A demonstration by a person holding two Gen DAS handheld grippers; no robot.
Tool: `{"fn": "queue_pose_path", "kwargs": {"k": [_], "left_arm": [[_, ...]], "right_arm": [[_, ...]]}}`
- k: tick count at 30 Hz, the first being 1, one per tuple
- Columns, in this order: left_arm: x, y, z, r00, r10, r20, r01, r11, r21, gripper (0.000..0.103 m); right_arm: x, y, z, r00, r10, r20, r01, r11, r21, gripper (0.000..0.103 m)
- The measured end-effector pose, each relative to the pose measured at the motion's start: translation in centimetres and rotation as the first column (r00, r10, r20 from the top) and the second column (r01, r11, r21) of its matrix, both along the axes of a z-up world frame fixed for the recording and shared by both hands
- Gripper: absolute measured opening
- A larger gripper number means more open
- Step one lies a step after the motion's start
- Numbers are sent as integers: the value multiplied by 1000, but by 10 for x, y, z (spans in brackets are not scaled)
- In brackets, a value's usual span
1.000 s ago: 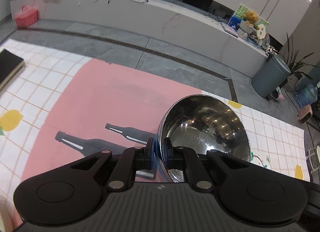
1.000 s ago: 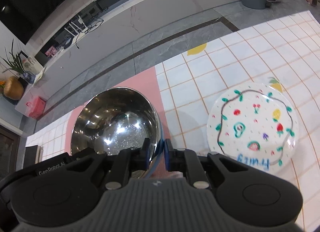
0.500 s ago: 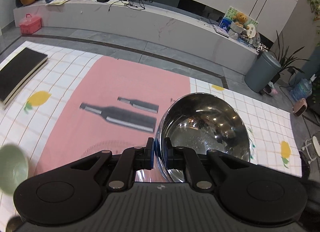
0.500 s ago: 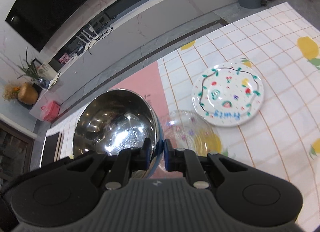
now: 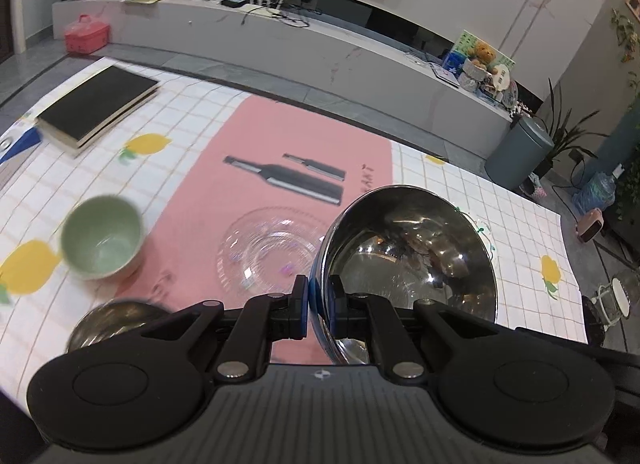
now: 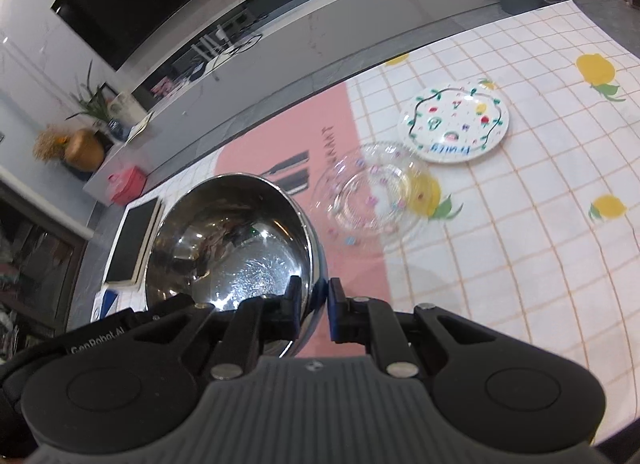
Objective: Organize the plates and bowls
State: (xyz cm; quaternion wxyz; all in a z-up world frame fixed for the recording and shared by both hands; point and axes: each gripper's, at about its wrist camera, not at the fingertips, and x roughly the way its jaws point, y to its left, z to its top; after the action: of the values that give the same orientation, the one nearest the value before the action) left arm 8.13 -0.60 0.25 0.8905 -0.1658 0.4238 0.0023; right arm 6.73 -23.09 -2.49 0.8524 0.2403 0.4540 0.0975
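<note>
Both grippers hold one large steel bowl by its rim, lifted above the table. My left gripper [image 5: 319, 304] is shut on its left rim; the large steel bowl [image 5: 412, 256] fills the right of that view. My right gripper [image 6: 314, 306] is shut on its right rim; the bowl [image 6: 232, 240] lies to the left there. Below are a clear glass plate [image 5: 272, 248] [image 6: 372, 194], a green bowl [image 5: 102, 236], a small steel bowl [image 5: 116, 322] and a painted white plate [image 6: 454, 122].
A black book [image 5: 100, 102] lies at the table's far left, also in the right wrist view [image 6: 134, 240]. The checked lemon cloth [image 6: 520, 224] has a pink mat [image 5: 280, 168] in the middle. A grey bin [image 5: 520, 150] stands on the floor beyond the table.
Both grippers have risen with the large steel bowl. More of the table has come into view below: the glass plate, the green bowl, the small steel bowl and the book.
</note>
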Motion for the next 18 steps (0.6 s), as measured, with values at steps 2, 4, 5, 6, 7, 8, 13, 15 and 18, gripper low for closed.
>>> {"fn": "queue_pose_path", "kwargs": {"k": [2,4,5,6,7,8,13,15,18], "left_arm": [[-11,9,4,1000,16,5,-16,1000,-7,10],[-21,19,8,999,31,11,-31,999,-13,10],[-25,25,9,999,41,13,-41,999,-19,10],[-29,31,10,998,54,13,-53,998,-26,10],[-34,37,11,998,68,11,-68,997,-33,10],[-39,44,11,996,86,8,-85,995,-42,10],[-61,74,4,986,168,-23,-169,983,-76,10],[-67,88,0,978,204,-42,-207,974,-94,10],[-73,106,-6,966,250,-66,-257,960,-111,9]], "right_arm": [[-9,7,3,1000,27,-3,-27,1000,0,11],[-17,17,5,998,58,-9,-58,998,4,11],[-20,21,6,997,73,-11,-73,997,7,11],[-23,25,6,996,89,-14,-89,996,13,11],[-24,30,7,994,106,-16,-106,994,17,11],[-26,36,8,992,123,-16,-123,992,19,12],[-27,64,9,978,208,-25,-208,978,15,12],[-26,78,10,969,244,-27,-244,970,4,12],[-25,98,8,956,292,-37,-293,956,-12,12]]}}
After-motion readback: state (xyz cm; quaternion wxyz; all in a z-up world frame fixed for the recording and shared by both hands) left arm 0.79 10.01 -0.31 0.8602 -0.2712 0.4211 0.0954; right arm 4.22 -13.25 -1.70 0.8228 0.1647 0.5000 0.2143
